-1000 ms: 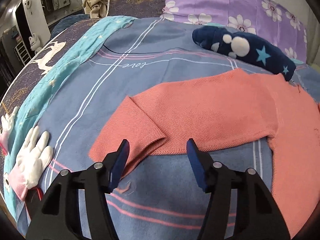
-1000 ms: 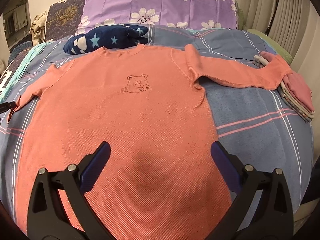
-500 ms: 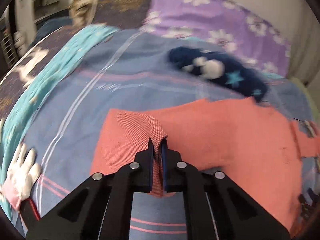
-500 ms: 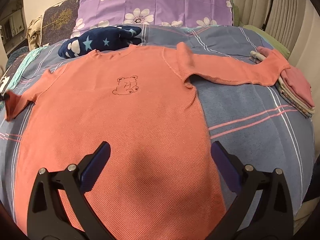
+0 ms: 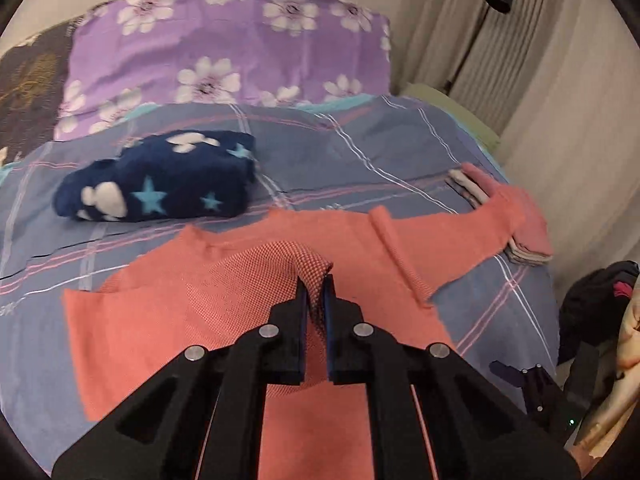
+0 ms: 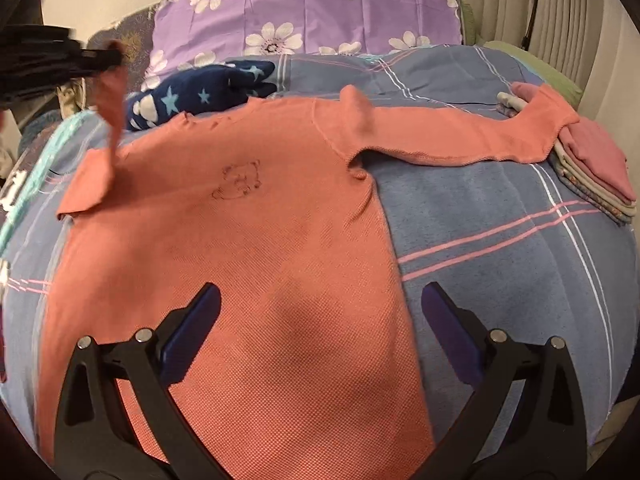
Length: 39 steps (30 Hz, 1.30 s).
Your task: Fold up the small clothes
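Observation:
A coral long-sleeved shirt (image 6: 280,248) with a small bear print lies flat, front up, on the blue plaid bedspread (image 6: 500,208). My left gripper (image 5: 315,300) is shut on the cuff of the shirt's left sleeve (image 5: 308,268) and holds it raised above the bed; in the right wrist view it shows at the upper left (image 6: 100,58) with the sleeve (image 6: 110,120) hanging from it. My right gripper (image 6: 320,320) is open and empty, low over the shirt's hem. The other sleeve (image 6: 460,136) lies stretched out to the right.
A navy star-patterned fleece bundle (image 5: 160,180) lies behind the shirt's collar. A stack of folded clothes (image 6: 592,168) sits at the bed's right edge, under the right cuff. A purple flowered pillow (image 6: 312,8) is at the head. Curtains (image 5: 560,80) hang to the right.
My left gripper closed on the left sleeve cuff, lifted it off the bed and swung it up and toward the shirt's body. My right gripper stayed open over the hem.

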Each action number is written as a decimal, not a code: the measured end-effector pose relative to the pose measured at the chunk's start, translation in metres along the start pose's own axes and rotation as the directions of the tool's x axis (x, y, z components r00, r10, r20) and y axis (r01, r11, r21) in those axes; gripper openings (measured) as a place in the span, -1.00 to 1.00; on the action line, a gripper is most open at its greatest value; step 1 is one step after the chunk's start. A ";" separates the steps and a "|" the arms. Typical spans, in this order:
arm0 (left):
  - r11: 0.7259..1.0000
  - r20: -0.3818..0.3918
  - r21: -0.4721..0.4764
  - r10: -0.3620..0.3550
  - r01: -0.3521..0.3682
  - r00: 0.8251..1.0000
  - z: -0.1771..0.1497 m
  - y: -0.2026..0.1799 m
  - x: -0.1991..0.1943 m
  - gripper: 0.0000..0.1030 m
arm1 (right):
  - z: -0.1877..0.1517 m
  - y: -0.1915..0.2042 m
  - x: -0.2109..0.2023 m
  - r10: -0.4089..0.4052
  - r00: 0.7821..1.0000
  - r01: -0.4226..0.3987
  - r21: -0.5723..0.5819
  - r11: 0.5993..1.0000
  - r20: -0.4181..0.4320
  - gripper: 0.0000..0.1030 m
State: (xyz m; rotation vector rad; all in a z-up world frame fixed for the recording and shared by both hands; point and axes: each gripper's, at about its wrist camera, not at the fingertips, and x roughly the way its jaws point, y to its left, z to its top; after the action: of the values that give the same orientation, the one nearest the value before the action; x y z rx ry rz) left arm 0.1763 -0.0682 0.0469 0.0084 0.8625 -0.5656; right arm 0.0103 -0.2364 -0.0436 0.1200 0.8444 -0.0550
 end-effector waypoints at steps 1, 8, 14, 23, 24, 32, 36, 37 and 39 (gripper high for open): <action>1.000 -0.009 0.003 -0.006 0.006 1.000 0.001 -0.004 0.005 -0.87 | 0.003 0.001 -0.001 0.023 1.000 -0.023 -0.009 1.000 0.007 0.95; 0.999 -0.047 0.008 -0.040 0.040 0.998 0.009 -0.014 0.026 -0.87 | 0.058 0.031 0.011 0.295 0.954 -0.284 -0.148 0.947 0.059 0.38; 0.999 -0.063 -0.002 -0.050 0.050 0.997 0.010 -0.010 0.031 -0.87 | 0.096 0.054 0.044 0.358 0.934 -0.353 -0.123 0.928 0.023 0.29; 0.994 -0.019 0.001 -0.107 0.107 0.994 0.027 -0.019 0.032 -0.30 | 0.113 0.014 0.050 0.385 0.921 -0.387 0.042 0.921 0.060 -0.90; 0.999 0.023 0.005 -0.054 0.054 0.998 0.026 -0.018 0.025 -0.09 | 0.111 0.005 0.055 0.374 0.926 -0.376 0.071 0.924 0.048 -0.90; 0.979 0.012 -0.077 0.191 -0.190 0.981 -0.041 0.064 -0.001 0.24 | 0.069 -0.035 0.110 0.324 0.940 -0.298 0.205 0.932 -0.107 -0.76; 0.923 -0.070 -0.152 0.348 -0.355 0.935 -0.093 0.126 -0.009 0.24 | 0.076 -0.038 0.106 0.361 0.930 -0.338 0.220 0.915 -0.073 -0.11; 0.901 -0.090 -0.178 0.386 -0.396 0.918 -0.109 0.142 -0.012 0.24 | 0.080 -0.038 0.104 0.372 0.926 -0.352 0.227 0.908 -0.056 0.18; 0.894 -0.112 -0.215 0.378 -0.394 0.919 -0.128 0.158 -0.017 0.24 | 0.089 -0.034 0.106 0.377 0.924 -0.358 0.215 0.909 -0.055 0.20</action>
State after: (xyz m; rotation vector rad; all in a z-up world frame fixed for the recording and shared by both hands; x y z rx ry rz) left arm 0.1509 0.1039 -0.0590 -0.0156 0.9593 -0.0870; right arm 0.1434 -0.2812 -0.0675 0.4755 0.8990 0.2236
